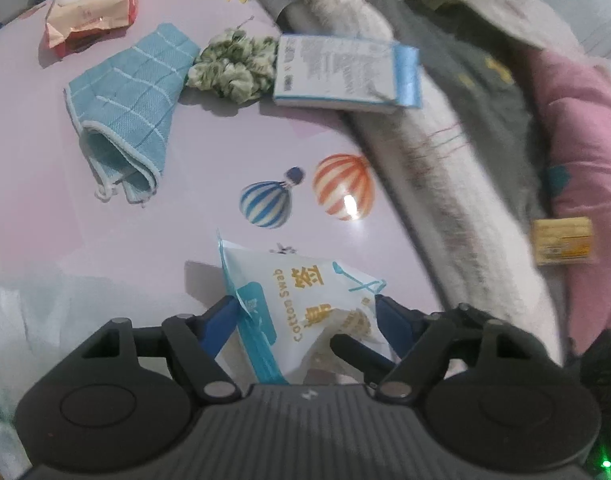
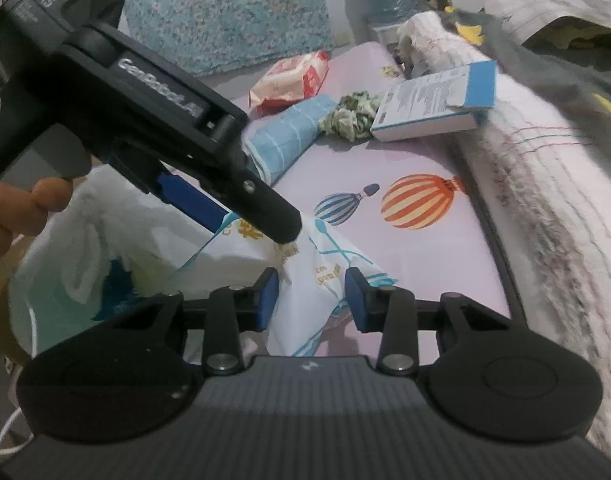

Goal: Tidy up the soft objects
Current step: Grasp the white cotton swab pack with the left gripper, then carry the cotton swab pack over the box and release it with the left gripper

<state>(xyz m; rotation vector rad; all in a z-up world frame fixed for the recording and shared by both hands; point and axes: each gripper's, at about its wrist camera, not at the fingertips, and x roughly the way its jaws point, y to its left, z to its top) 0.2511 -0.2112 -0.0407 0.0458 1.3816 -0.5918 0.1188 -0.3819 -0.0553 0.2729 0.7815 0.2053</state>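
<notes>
The cotton swab packet (image 1: 301, 312) is pinched by the left tool (image 1: 305, 312); the right tool (image 2: 310, 296) is spread apart around the packet's other corner, not yet closed. It is best closed on the film, not the swabs, with the lift kept gentle. Ahead on the table (image 1: 209, 152) are seen a blue cloth (image 1: 125, 96), green scrunchie (image 1: 233, 64), white box (image 1: 341, 76) and wipes pack (image 1: 93, 0); nothing is blocked.

Left gripper (image 1: 305, 316) at bottom center, fingers (image 1: 221, 320) closed on cotton swab bag (image 1: 301, 312). Upper left of frame: blue cloth (image 1: 125, 104) w/ green scrunchie (image 1: 233, 64) just beside; white-blue box (image 1: 341, 74) touching scrunchie; wipes pack (image 1: 93, 0) at top left.
</notes>
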